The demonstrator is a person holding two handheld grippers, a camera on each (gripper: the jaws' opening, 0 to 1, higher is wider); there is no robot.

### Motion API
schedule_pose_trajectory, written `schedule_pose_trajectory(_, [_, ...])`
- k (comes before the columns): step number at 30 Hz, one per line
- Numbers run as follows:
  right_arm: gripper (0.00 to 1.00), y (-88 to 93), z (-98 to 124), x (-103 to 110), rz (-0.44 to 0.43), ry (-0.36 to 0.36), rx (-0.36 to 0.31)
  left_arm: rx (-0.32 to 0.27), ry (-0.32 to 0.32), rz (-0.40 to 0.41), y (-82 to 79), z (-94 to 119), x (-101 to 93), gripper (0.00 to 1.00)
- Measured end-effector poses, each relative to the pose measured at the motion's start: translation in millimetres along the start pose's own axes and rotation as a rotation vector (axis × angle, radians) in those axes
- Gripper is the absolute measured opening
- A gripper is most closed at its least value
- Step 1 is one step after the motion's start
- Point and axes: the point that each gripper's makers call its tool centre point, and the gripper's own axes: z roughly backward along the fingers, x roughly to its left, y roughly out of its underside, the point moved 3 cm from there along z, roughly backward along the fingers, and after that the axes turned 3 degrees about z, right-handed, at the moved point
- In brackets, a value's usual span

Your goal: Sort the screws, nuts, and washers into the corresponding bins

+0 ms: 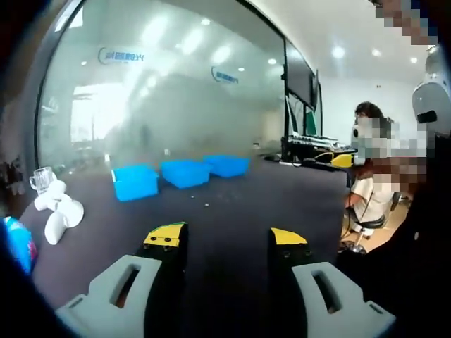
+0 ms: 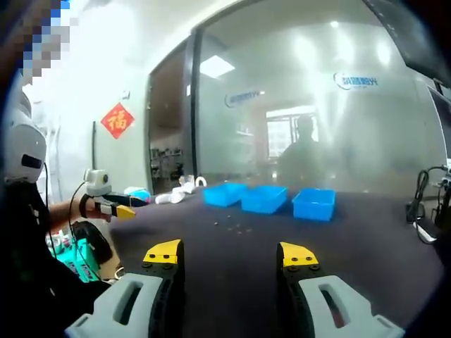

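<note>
Three blue bins stand in a row on the dark table: in the left gripper view the left bin (image 1: pixel 135 181), middle bin (image 1: pixel 185 172) and right bin (image 1: pixel 227 165); in the right gripper view the bins (image 2: pixel 264 198) sit mid-table. Small loose hardware pieces (image 2: pixel 236 226) lie scattered in front of them, also faint specks (image 1: pixel 206 204). My left gripper (image 1: pixel 227 239) is open, jaws apart above the table, well short of the bins. My right gripper (image 2: pixel 232 255) is open too, nothing between its yellow-tipped jaws. The left gripper (image 2: pixel 113 206) shows at the left in the right gripper view.
White objects (image 1: pixel 60 208) and a glass cup (image 1: pixel 41 179) sit at the table's left end. A blue packet (image 1: pixel 17 243) lies near the left edge. Monitors and cables (image 1: pixel 310 141) stand at the far right. A seated person (image 1: pixel 373 183) is beyond the table. Frosted glass wall (image 1: pixel 162 84) behind.
</note>
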Motion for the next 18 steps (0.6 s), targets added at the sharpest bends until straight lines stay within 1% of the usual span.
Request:
schedule_pose_trajectory(4, [0.48, 0.7, 1.6, -0.3, -0.001, 0.002, -0.001, 0.008, 0.010, -0.010, -2.5, -6.4, 6.3, 0.44])
schedule_pose_trajectory(6, [0.48, 1.5, 2.2, -0.7, 0.000, 0.003, 0.001, 0.010, 0.024, 0.013, -5.1, -10.7, 9.7, 0.44])
schedule_pose_trajectory(8, [0.48, 1.8, 2.6, -1.2, -0.001, 0.004, 0.002, 0.015, 0.024, 0.017, -7.9, -16.5, 13.4, 0.44])
schedule_pose_trajectory(11, [0.48, 1.7, 2.6, -1.9, -0.001, 0.004, 0.001, 0.045, 0.006, 0.036, -9.8, -29.8, 22.8, 0.44])
schedule_pose_trajectory(13, [0.48, 1.9, 1.8, -2.1, -0.003, 0.003, 0.001, 0.076, 0.006, 0.046, -9.6, -40.0, 28.0, 0.44])
schedule_pose_trajectory(16, [0.48, 2.3, 0.5, -1.4, -0.002, -0.001, -0.001, 0.106, 0.034, 0.061, -12.4, -55.4, 31.4, 0.44])
schedule_pose_trajectory(18, [0.48, 2.7, 0.2, -0.7, -0.004, -0.004, -0.002, 0.121, 0.045, 0.053, -15.6, -65.2, 34.2, 0.44])
